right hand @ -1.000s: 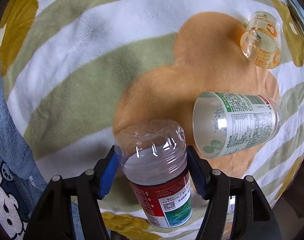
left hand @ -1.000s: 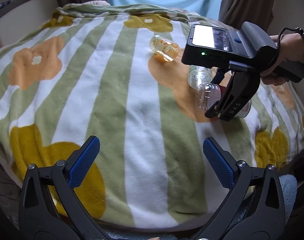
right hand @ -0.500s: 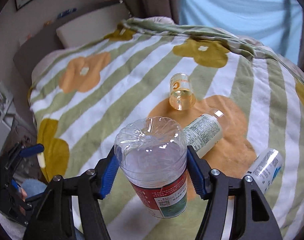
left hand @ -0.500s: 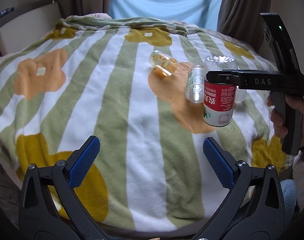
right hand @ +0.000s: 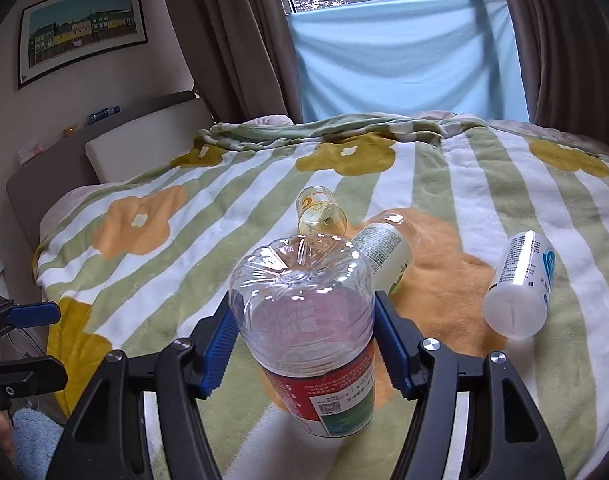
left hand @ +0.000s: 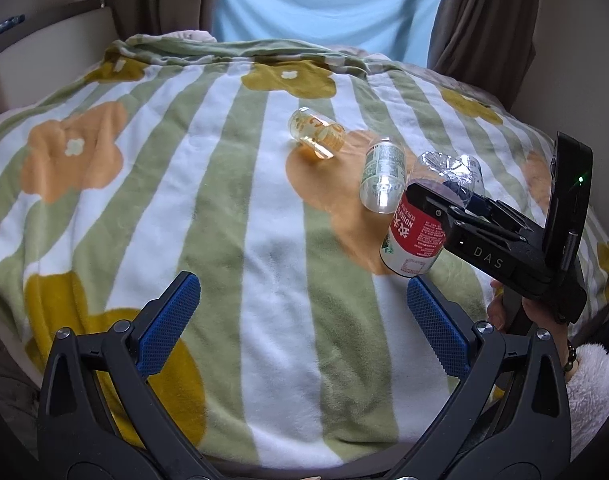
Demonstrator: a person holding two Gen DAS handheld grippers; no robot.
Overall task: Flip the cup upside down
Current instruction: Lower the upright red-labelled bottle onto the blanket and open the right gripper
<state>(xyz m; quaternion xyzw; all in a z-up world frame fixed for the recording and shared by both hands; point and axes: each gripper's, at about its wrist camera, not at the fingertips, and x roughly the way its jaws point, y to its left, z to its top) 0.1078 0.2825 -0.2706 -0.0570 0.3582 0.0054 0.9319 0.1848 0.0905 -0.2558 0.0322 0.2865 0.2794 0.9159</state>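
Note:
A clear plastic cup with a red label (right hand: 310,332) (left hand: 418,232), cut from a bottle, stands mouth down and base up between my right gripper's blue pads. My right gripper (right hand: 304,340) (left hand: 444,208) is shut on it, holding its lower rim at or just above the striped blanket (left hand: 164,200); contact is unclear. My left gripper (left hand: 300,316) hovers open and empty over the blanket's near edge, left of and nearer than the cup.
Other cut-bottle cups lie on their sides: an amber one (left hand: 318,136) (right hand: 322,216), a green-labelled one (left hand: 382,182) (right hand: 384,248) just behind the held cup, a blue-labelled one (right hand: 522,284) to the right. Headboard (right hand: 64,160) left, curtains (right hand: 224,40) behind. A hand (left hand: 504,312) holds the right gripper.
My right gripper lifted the red-label cup off the blanket, turned it from lying down to base-up, and lowered it toward the blanket. The left gripper stayed still.

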